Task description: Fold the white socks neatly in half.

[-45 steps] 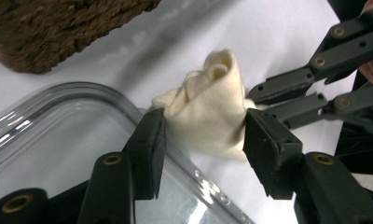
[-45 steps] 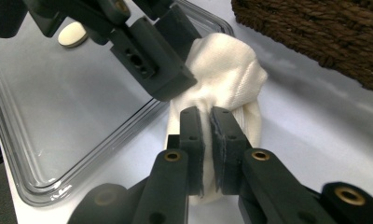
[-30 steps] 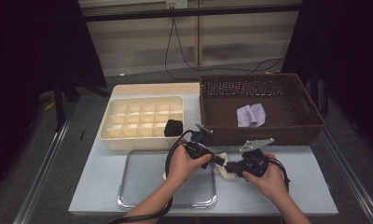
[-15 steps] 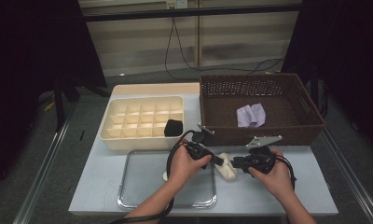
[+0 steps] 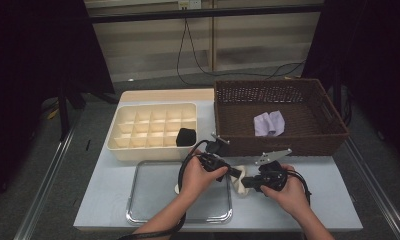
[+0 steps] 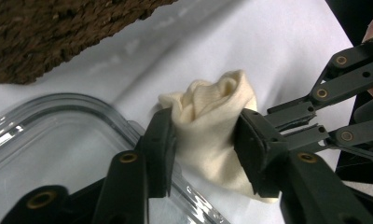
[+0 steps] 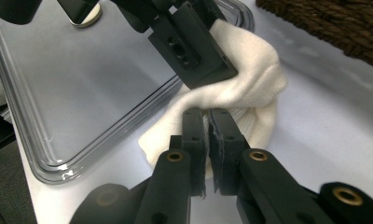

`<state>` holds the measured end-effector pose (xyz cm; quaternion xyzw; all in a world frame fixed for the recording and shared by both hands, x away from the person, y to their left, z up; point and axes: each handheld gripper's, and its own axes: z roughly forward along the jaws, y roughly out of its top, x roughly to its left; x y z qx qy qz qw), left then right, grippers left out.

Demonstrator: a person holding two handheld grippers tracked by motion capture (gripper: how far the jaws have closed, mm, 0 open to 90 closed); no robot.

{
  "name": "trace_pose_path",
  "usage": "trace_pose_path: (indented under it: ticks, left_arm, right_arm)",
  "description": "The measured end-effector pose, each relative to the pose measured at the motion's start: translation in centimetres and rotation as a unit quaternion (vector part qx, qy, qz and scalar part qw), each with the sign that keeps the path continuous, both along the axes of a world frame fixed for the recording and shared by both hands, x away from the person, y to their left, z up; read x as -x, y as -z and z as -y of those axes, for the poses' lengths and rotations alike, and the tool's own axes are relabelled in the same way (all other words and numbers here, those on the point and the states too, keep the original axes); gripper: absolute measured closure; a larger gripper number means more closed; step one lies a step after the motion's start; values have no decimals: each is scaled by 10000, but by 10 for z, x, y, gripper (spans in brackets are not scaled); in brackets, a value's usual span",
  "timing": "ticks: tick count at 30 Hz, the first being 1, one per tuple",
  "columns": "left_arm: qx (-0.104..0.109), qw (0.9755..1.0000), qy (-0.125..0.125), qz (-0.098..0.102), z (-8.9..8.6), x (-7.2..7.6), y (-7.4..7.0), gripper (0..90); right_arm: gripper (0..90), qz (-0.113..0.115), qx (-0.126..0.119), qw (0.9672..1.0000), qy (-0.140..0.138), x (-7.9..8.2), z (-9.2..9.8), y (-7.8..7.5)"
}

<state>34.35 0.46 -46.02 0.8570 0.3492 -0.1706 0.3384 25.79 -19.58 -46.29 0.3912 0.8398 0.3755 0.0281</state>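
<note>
a dark room surrounds the pale tabletop (image 5: 333, 200). at twelve o'clock of the cream sock (image 5: 242, 181) sits a wicker basket (image 5: 288, 142), at nine a clear tray (image 5: 153, 200). left tongs (image 6: 205, 130), jaws just widening, clasp the sock; right tongs (image 7: 208, 122) pinch its edge, closing.

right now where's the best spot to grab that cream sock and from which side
Take the cream sock across its bunched middle, coming in level from the tray side, as the left gripper does: the folds there are thick enough to fill the fingers. The right gripper pinches a thin edge from the opposite side, likely a weaker hold.
</note>
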Motion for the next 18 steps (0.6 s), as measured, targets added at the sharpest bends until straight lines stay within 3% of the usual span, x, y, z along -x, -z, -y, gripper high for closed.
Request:
trace_pose_path:
  ticks: [2, 7, 12, 14, 15, 16, 18]
  left_arm:
    - [5, 10000, -3, -25, 0, 1, 1, 551]
    - [-35, 9999, 59, 127, 2, 2, 3, 530]
    - [47, 10000, 13, 69, 4, 4, 5, 502]
    - [160, 9999, 4, -39, 7, 6, 6, 447]
    - [243, 9996, 36, -127, 9, 7, 7, 373]
    - [147, 9999, 45, -4, 11, 9, 6, 352]
    - [-64, 9995, 126, 265, 14, 10, 4, 435]
  right_arm:
    - [851, -26, -29, 10000, -11, 0, 1, 1]
    - [849, -38, 5, 10000, 0, 0, 0, 3]
    - [844, -59, 95, 9999, 18, 1, 1, 5]
    - [842, -96, 102, 9999, 23, 1, 1, 5]
    - [842, -75, 74, 9999, 26, 1, 1, 6]
    - [843, -85, 97, 9999, 40, 1, 1, 6]
    - [843, -92, 116, 9999, 0, 1, 1, 8]
